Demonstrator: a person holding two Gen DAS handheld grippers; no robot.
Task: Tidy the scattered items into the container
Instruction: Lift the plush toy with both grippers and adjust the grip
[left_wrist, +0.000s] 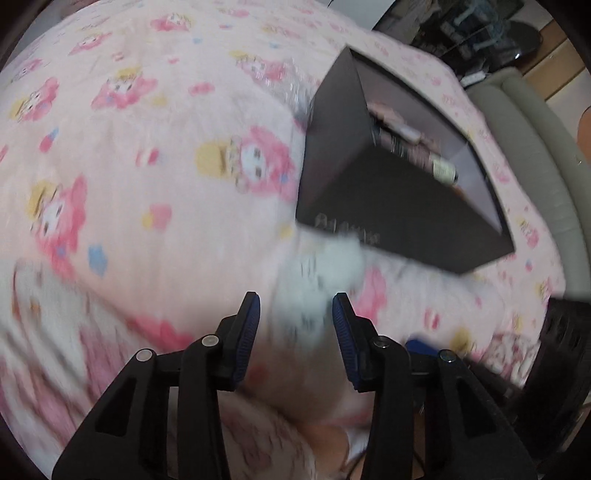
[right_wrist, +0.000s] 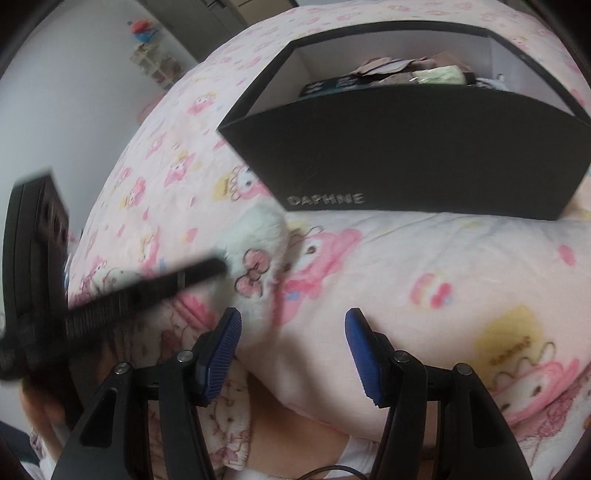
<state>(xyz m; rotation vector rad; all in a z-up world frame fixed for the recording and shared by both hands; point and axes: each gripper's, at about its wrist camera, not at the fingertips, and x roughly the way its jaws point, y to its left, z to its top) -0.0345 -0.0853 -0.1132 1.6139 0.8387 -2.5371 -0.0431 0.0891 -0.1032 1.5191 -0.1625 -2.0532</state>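
A bed fills both views, covered with a pink blanket (right_wrist: 424, 258) that has cartoon bunny girls printed all over it. A white wall (right_wrist: 74, 92) stands behind the bed in the right wrist view, and a grey padded bed edge (left_wrist: 535, 155) shows in the left wrist view.

A black box (right_wrist: 406, 158) sits on the blanket, near the far side of the bed. It says DAPHNE on its front wall. The box is open on top, and small packets and a pale green thing lie inside it.

A fluffy white plush item (right_wrist: 258, 251) with a pink bow on it lies on the blanket, just in front of the box's near left corner. In the left wrist view it is a blurry white shape (left_wrist: 325, 273).

The left gripper (left_wrist: 295, 314) has its blue pads (left_wrist: 247, 332) spread apart. The plush item sits right ahead of them, and the blur hides whether they touch it. In the right wrist view, the left gripper's black finger (right_wrist: 147, 291) reaches to the plush item.

The right gripper (right_wrist: 291, 332) is spread wide too, with nothing between its blue pads (right_wrist: 221, 354). It hangs over the near edge of the bed.
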